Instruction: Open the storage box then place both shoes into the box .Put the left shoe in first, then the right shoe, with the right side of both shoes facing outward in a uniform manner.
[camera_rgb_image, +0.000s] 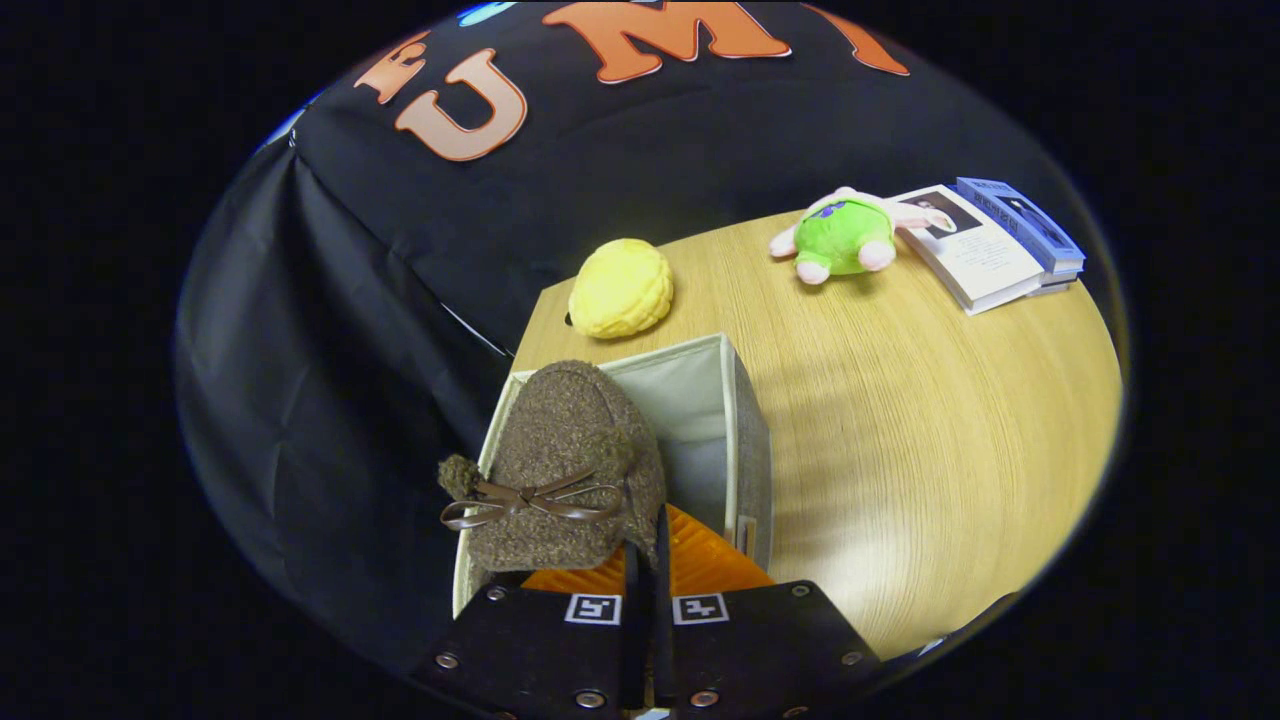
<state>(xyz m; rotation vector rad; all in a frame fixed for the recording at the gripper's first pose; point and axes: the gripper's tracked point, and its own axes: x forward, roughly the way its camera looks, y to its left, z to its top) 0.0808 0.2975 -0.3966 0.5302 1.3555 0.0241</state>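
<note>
Fuzzy brown shoe (565, 460), soft and light, hung over the open storage box (735, 420); my hand-held gripper (647, 560) pinched, apparently, its heel edge, fingers nearly closed.

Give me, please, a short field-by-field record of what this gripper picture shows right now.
gripper: fingers closed together on the edge of the shoe
shoe: brown fuzzy shoe with a bow, held over the box opening
box: open fabric box at the table's corner, pale inside
table: wooden table
beyond the box: yellow toy, green plush toy, books
</note>
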